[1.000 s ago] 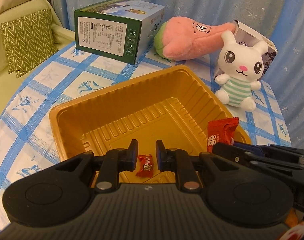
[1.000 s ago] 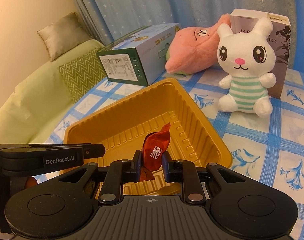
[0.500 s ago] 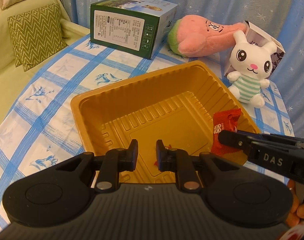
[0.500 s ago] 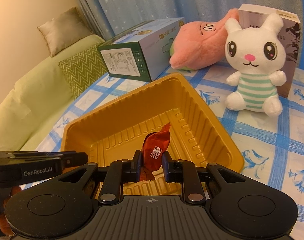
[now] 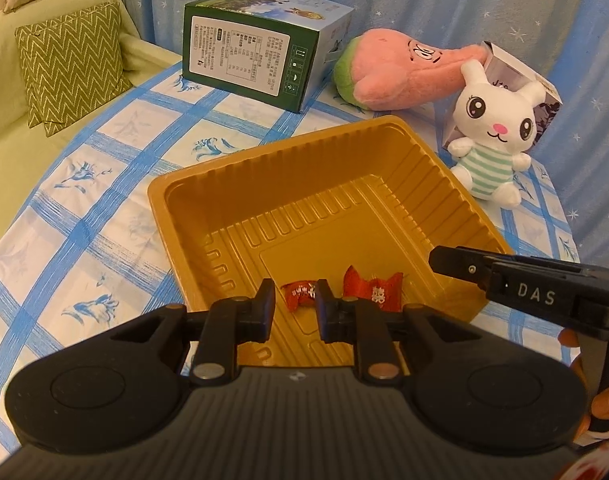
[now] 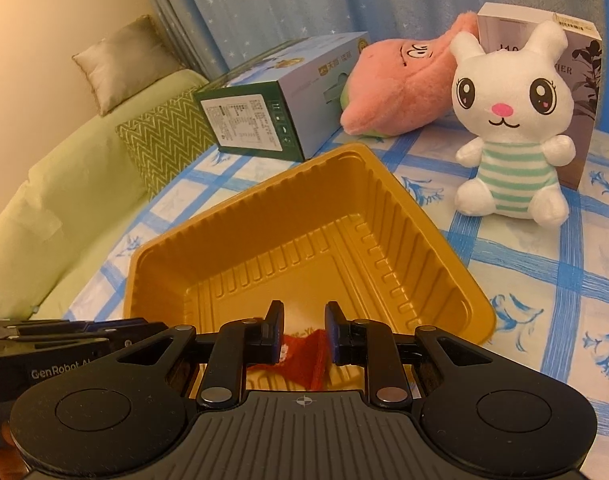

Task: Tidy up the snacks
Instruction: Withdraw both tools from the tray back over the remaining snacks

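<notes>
Right, both red snacks lie loose on the floor of the gold tray (image 5: 172,216): the small candy (image 5: 300,294) just past my left hand-held gripper (image 5: 294,310), whose jaws stand spread with nothing between them, and the larger red packet (image 5: 372,288) just beside it. My right hand-held gripper (image 6: 302,334) hovers over the tray's near edge, jaws parted too, the packet (image 6: 304,354) lying below them. Beyond on the checked bench (image 5: 116,128) sit a green box (image 5: 248,48), a pink plush (image 5: 400,76) and a white bunny (image 5: 492,136)
</notes>
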Action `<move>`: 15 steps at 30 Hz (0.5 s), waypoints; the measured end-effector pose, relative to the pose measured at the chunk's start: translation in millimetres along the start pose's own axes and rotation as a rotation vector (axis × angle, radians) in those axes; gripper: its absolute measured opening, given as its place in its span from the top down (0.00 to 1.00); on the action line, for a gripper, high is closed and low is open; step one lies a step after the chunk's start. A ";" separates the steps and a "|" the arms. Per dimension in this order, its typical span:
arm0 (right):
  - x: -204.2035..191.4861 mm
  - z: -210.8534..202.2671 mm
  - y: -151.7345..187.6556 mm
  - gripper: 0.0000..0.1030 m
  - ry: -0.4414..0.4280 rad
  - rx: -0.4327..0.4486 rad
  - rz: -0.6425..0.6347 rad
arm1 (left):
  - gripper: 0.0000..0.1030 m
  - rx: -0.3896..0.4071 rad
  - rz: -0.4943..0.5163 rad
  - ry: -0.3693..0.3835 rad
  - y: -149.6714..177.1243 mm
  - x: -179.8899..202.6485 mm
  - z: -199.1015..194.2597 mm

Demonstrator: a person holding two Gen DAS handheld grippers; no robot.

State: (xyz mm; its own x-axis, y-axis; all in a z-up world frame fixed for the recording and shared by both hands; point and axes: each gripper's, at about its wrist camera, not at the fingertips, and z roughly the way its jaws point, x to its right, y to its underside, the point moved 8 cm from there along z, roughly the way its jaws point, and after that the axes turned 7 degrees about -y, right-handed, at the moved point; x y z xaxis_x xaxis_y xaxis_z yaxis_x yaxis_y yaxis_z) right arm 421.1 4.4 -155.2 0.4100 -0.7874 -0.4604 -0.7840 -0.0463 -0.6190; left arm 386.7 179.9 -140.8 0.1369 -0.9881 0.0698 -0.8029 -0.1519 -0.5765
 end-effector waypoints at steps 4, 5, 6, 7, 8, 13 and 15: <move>-4.3 -10.8 5.9 0.59 -0.008 0.005 -0.004 | 0.81 0.004 0.001 0.002 6.0 -0.9 -9.8; -5.4 -14.5 7.2 0.52 -0.009 0.013 -0.007 | 0.81 0.007 -0.002 0.003 7.5 -1.6 -13.0; -7.5 -18.5 8.2 0.50 -0.008 0.022 -0.012 | 0.81 0.011 -0.005 0.004 9.0 -2.5 -16.8; -9.5 -22.6 9.2 0.49 -0.009 0.028 -0.020 | 0.80 0.014 -0.008 0.004 10.6 -3.1 -20.6; -11.6 -26.5 10.4 0.49 -0.013 0.032 -0.027 | 0.79 0.019 -0.010 0.004 12.3 -3.7 -24.8; -20.4 -47.7 16.7 0.46 -0.037 0.052 -0.034 | 0.78 0.042 -0.018 0.005 22.3 -3.9 -48.5; -22.3 -57.7 20.9 0.44 -0.042 0.061 -0.030 | 0.78 0.052 -0.015 0.012 27.8 -2.1 -59.1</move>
State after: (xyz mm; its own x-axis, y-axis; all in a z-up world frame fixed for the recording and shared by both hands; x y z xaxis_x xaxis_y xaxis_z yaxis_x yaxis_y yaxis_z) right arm 368.7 -14.5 -121.1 0.4531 -0.7599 -0.4661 -0.7417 -0.0313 -0.6700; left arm 329.8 176.3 -108.9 0.1419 -0.9860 0.0880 -0.7695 -0.1658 -0.6167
